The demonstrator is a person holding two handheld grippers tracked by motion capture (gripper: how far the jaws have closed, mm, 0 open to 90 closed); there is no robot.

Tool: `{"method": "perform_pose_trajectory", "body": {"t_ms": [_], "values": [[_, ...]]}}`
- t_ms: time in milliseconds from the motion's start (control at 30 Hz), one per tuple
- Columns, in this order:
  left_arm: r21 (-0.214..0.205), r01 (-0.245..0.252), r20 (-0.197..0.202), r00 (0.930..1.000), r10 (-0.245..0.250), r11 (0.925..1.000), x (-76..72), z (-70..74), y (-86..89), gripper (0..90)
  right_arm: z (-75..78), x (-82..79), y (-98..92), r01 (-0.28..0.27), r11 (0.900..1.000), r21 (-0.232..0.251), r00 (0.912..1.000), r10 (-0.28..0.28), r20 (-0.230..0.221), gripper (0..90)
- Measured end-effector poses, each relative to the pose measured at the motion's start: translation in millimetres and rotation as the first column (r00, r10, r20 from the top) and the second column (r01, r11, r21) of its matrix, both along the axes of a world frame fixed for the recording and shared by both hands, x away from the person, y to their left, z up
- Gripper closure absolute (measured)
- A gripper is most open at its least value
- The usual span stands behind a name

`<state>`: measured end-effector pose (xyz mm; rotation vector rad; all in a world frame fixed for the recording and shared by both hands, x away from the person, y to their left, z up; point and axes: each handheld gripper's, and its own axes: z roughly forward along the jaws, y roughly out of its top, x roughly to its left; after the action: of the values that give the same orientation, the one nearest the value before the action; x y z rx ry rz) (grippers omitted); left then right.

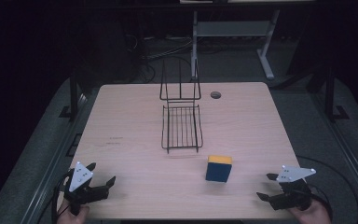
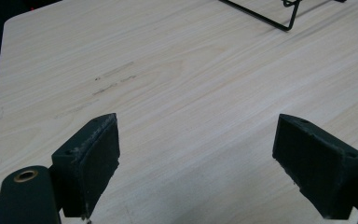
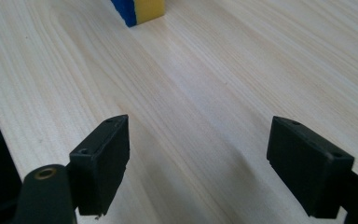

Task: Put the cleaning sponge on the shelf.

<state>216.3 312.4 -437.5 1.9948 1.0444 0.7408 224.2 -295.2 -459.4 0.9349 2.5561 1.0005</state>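
I am looking down on a pale wooden table (image 1: 135, 154) sitting in a dark room, with a desk frame and cables fading into the gloom behind it. A black wire rack (image 1: 182, 126) is standing at the middle of the table, its back rising toward the far edge and its tray running toward me.

The thing I am working toward is the sponge (image 1: 218, 168), blue with a yellow face on top, standing on the table just in front of the rack's near right corner and apart from it.

I am holding the right gripper (image 1: 267, 186) at the near right corner of the table, jaws spread wide with nothing between them. In the right gripper view the sponge (image 3: 139, 10) is sitting ahead and to the left of the jaws, with bare wood in between. The left gripper (image 1: 100, 174) is hovering at the near left corner, also spread open and empty; in its own view I am seeing only the rack's foot (image 2: 279, 16) far ahead.

I am judging the right gripper to be clearly the nearer one. The sponge lies to its left and slightly farther up the table, so the reach would be going inward and a little forward. Its longer side seems to be running roughly away from me, so closing across the narrow width looks the easier grip.
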Motion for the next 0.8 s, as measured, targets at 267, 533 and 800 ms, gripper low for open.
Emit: {"method": "perform_pose_trajectory", "body": {"t_ms": [267,533,800], "values": [[-0.003,-0.006,-0.001,1.0000,0.006,1.0000,0.0,0.0,0.0,14.1,-0.5,1.2,6.5,-0.023,0.9997,-0.003,0.9997,0.023,-0.006,20.8],[-0.002,-0.002,0.000,1.0000,0.002,1.0000,-0.8,0.0,-1.4,14.1,3.9,2.5,17.3,-0.057,0.9980,-0.026,0.9984,0.057,-0.005,20.6],[-0.005,-0.009,0.002,1.0000,0.009,1.0000,-1.7,0.7,-0.6,14.1,10.9,9.1,29.3,-0.105,0.9936,-0.042,0.9944,0.104,-0.015,20.2]]}}
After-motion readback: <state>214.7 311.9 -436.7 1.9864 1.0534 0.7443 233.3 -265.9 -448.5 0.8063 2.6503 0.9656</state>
